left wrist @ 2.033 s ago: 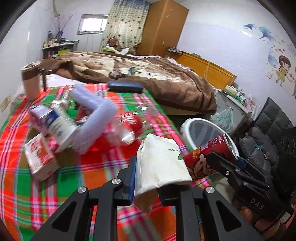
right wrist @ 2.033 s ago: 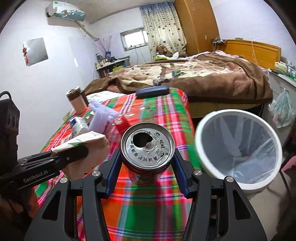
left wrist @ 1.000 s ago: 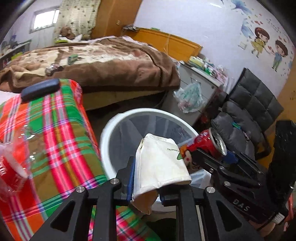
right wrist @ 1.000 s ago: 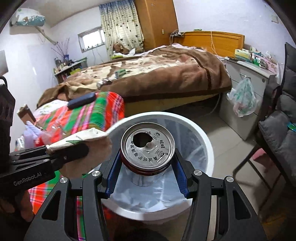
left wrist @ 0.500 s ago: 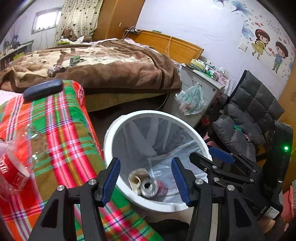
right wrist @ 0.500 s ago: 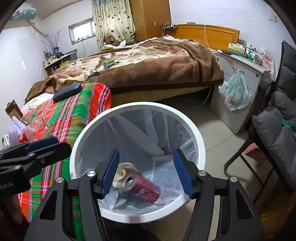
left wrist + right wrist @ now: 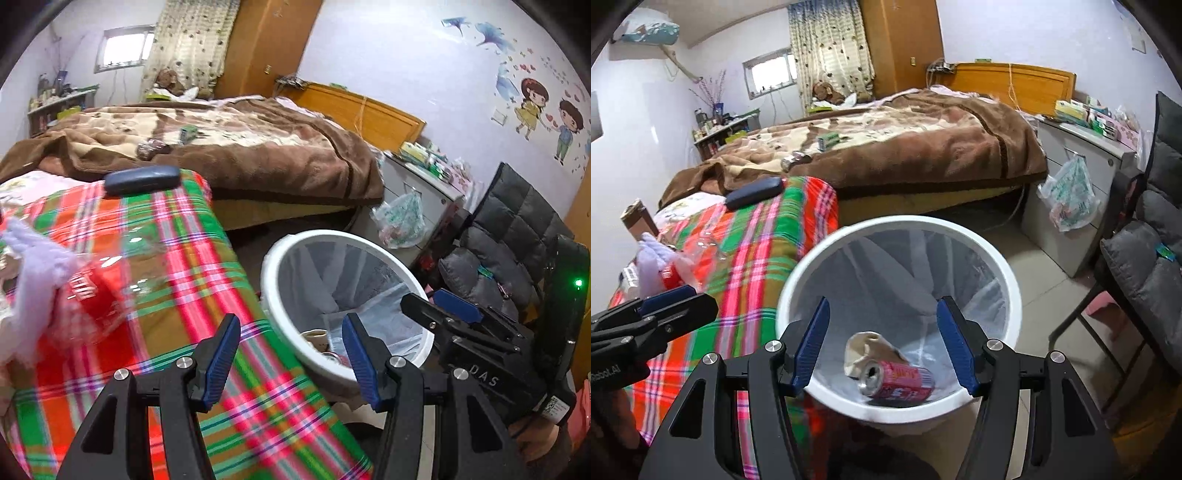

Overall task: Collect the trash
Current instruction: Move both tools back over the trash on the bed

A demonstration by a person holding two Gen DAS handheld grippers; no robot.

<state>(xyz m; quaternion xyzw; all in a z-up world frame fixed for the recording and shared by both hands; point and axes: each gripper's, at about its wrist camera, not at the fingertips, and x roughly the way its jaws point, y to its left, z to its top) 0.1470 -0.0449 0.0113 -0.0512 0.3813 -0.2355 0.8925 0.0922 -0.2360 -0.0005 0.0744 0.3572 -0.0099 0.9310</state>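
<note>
A white bin [image 7: 897, 229] with a clear liner stands on the floor beside the plaid-covered table [image 7: 757, 236]. A red can [image 7: 901, 380] and a crumpled paper cup [image 7: 864, 347] lie at its bottom. My right gripper [image 7: 882, 343] is open and empty above the bin's near rim. My left gripper [image 7: 290, 352] is open and empty over the table's edge, with the bin [image 7: 369, 247] just to its right. A clear plastic bottle with a red label [image 7: 96, 291] and a lilac cloth [image 7: 33, 254] lie on the table.
A dark blue case [image 7: 142, 179] lies at the table's far end. A bed with a brown blanket [image 7: 229, 147] is behind. A grey chair [image 7: 1145, 266] and a cabinet with a hanging plastic bag [image 7: 1069, 195] stand to the right.
Both grippers opened over the bin, dropping the paper cup and the red can into it. Since then my left gripper has swung back left toward the table; the right has stayed over the bin.
</note>
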